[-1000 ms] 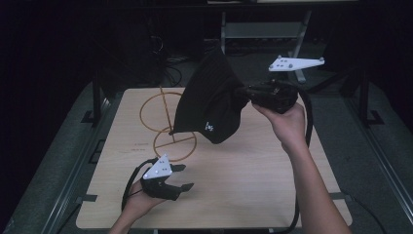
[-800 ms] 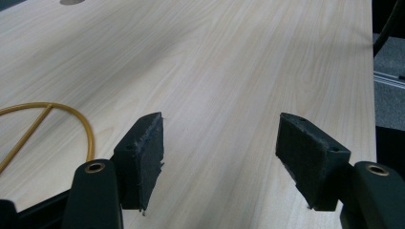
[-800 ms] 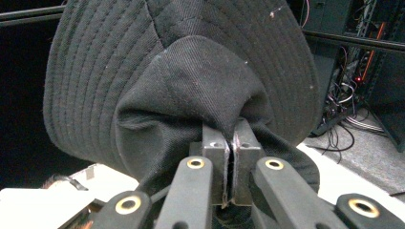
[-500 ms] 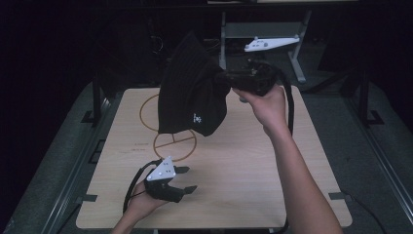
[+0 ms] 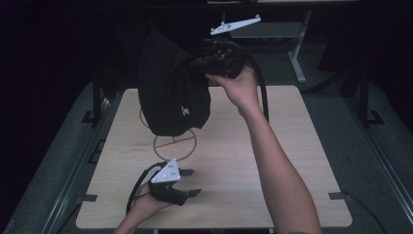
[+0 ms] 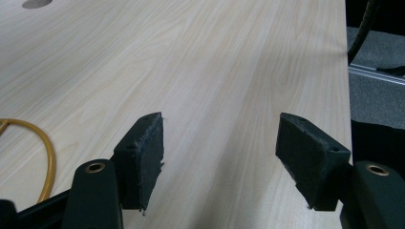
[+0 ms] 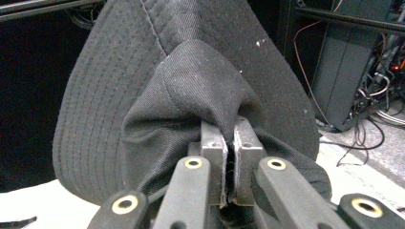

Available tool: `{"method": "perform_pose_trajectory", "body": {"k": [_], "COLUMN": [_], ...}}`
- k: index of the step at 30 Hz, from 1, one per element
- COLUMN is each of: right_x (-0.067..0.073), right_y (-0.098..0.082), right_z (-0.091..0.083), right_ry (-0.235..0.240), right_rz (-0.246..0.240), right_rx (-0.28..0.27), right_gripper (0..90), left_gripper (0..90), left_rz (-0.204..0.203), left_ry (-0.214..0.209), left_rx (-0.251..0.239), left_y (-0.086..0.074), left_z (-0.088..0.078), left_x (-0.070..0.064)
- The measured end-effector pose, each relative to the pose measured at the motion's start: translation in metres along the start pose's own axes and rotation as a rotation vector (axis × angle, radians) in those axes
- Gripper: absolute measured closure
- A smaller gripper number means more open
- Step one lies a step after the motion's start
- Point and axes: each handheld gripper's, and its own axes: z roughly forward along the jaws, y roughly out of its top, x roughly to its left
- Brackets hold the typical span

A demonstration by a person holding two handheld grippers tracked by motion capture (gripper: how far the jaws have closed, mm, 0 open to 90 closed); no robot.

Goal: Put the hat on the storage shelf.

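R gripper is clamped on a fold of the black cap, which hangs in the air over the far part of the bench, above the orange rings. L gripper sits low at the near edge, jaws apart w/ nothing between.

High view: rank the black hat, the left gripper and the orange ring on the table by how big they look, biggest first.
1. black hat, though it hangs nearer the camera
2. left gripper and orange ring: alike; the hat partly covers the ring

Right gripper raised, jaws clamped; left gripper low, jaws apart.
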Motion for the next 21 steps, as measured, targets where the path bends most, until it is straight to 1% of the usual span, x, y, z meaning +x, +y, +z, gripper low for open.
{"method": "perform_pose_trajectory", "body": {"k": [1, 2, 3, 5, 6, 8, 9, 10, 11, 14, 15, 16, 17, 18, 19, 20, 21], "right_x": [0.0, 0.0, 0.0, 0.0, -0.001, -0.001, -0.001, -0.001, 0.0, 0.001, 0.003, 0.003, 0.005, 0.005, 0.006, 0.009, 0.009], "right_y": [0.003, 0.003, 0.005, 0.006, 0.008, 0.01, 0.012, 0.012, 0.013, 0.018, 0.02, 0.02, 0.021, 0.021, 0.021, 0.022, 0.022], "right_z": [0.009, 0.009, 0.018, 0.021, 0.026, 0.032, 0.038, 0.038, 0.041, 0.052, 0.058, 0.058, 0.066, 0.066, 0.071, 0.08, 0.08], "right_ry": [0.001, 0.001, 0.002, 0.003, 0.003, 0.003, -0.004, -0.004, -0.004, -0.002, -0.005, -0.005, -0.001, -0.001, -0.004, -0.009, -0.009], "right_rz": [0.0, 0.0, -0.003, -0.005, -0.004, 0.003, 0.005, 0.005, 0.005, -0.002, -0.001, -0.001, 0.005, 0.005, -0.002, -0.011, -0.011], "right_rx": [0.015, 0.015, 0.03, 0.036, 0.042, 0.046, 0.053, 0.053, 0.057, 0.078, 0.081, 0.081, 0.084, 0.084, 0.096, 0.117, 0.117], "right_gripper": [86.0, 86.0, 85.9, 85.9, 85.8, 85.8, 85.7, 85.7, 85.6, 85.1, 84.3, 84.3, 83.5, 83.5, 83.4, 83.1, 83.1], "left_gripper": [33.0, 33.0, 33.0, 33.0, 33.0, 33.0, 33.0, 33.1, 33.1, 33.0, 33.0, 33.0, 32.6, 32.6, 32.6, 32.6, 32.6], "left_rz": [-0.001, -0.002, -0.001, 0.005, -0.004, -0.003, -0.006, -0.006, 0.0, -0.003, -0.001, -0.001, -0.007, -0.007, -0.006, -0.005, -0.005], "left_ry": [-0.002, -0.004, -0.009, -0.012, -0.013, -0.013, -0.017, -0.017, -0.022, -0.027, -0.029, -0.029, -0.034, -0.034, -0.035, -0.036, -0.036], "left_rx": [0.0, -0.001, 0.005, 0.005, 0.003, 0.002, 0.0, 0.0, 0.0, -0.007, -0.005, -0.005, -0.005, -0.005, -0.003, 0.002, 0.002], "left_y": [0.0, 0.0, 0.0, 0.001, 0.001, 0.001, 0.001, 0.001, 0.001, 0.002, 0.002, 0.002, 0.001, 0.001, 0.001, 0.001, 0.001], "left_z": [0.0, 0.001, 0.001, 0.001, 0.001, 0.002, 0.003, 0.003, 0.004, 0.006, 0.007, 0.007, 0.008, 0.008, 0.009, 0.009, 0.009], "left_x": [0.0, 0.0, 0.0, 0.001, 0.0, 0.0, -0.001, -0.001, -0.001, -0.003, -0.004, -0.004, -0.004, -0.004, -0.005, -0.006, -0.006]}}
